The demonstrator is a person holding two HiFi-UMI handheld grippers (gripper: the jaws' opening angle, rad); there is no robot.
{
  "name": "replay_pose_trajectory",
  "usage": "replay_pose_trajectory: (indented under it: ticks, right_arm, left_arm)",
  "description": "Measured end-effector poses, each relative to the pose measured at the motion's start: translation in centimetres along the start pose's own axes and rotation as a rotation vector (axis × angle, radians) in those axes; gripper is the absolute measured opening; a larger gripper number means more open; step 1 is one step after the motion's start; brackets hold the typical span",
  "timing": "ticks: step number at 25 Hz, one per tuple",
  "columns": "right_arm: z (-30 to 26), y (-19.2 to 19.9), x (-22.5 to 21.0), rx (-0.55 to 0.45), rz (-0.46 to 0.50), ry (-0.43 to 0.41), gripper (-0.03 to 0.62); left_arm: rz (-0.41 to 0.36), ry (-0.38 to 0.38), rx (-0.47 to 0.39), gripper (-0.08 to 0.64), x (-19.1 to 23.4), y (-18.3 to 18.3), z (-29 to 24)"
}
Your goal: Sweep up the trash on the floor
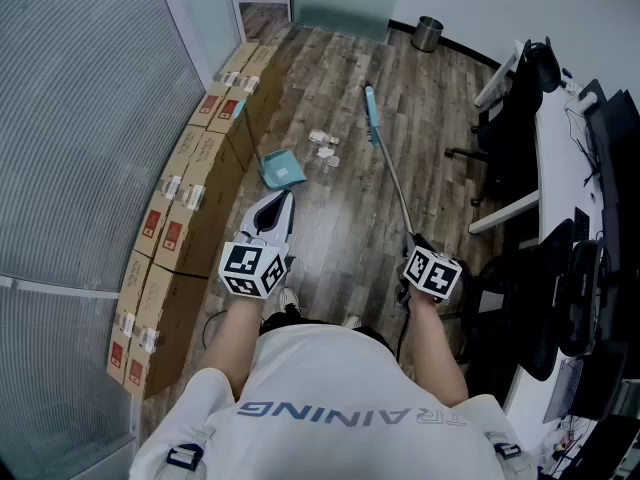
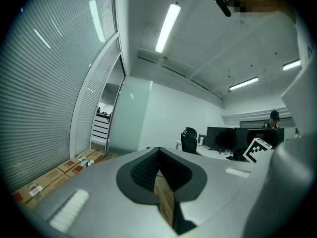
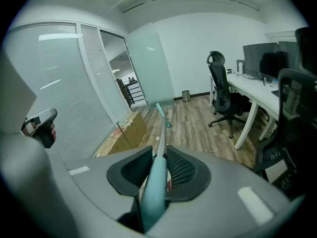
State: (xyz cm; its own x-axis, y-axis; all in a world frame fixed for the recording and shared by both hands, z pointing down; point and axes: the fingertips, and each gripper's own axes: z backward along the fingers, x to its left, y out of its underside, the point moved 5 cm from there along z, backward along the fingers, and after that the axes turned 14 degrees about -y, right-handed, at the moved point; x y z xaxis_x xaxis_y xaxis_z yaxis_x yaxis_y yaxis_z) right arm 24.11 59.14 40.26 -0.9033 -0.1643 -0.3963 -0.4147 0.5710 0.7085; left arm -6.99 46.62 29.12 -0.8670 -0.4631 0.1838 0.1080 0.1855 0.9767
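In the head view a teal broom (image 1: 372, 118) rests its head on the wood floor, just right of several white scraps of trash (image 1: 323, 146). Its long handle (image 1: 398, 193) slants back to my right gripper (image 1: 416, 246), which is shut on it. The right gripper view shows the teal handle (image 3: 156, 182) clamped between the pads and the broom head (image 3: 164, 114) far ahead. A teal dustpan (image 1: 281, 168) sits on the floor just ahead of my left gripper (image 1: 279, 204). The left gripper (image 2: 158, 153) is shut; a brown strip shows in the slit below its pads, and I cannot tell what it is.
Cardboard boxes (image 1: 188, 193) line the glass wall on the left. A metal bin (image 1: 427, 33) stands at the far end. Office chairs (image 1: 512, 103) and a white desk (image 1: 558, 143) with monitors fill the right side, and a black chair (image 3: 221, 90) stands ahead on the right.
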Motion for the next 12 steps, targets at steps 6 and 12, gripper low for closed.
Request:
replay_pose_trajectory:
  ticks: [6, 12]
  right_arm:
    - [-0.7, -0.1, 0.2, 0.009, 0.005, -0.004, 0.106]
    - [-1.2, -0.4, 0.3, 0.015, 0.006, -0.005, 0.106]
  left_arm:
    - [0.009, 0.001, 0.004, 0.002, 0.2, 0.0, -0.6]
    - [0.015, 0.006, 0.011, 0.002, 0.4, 0.3, -1.3]
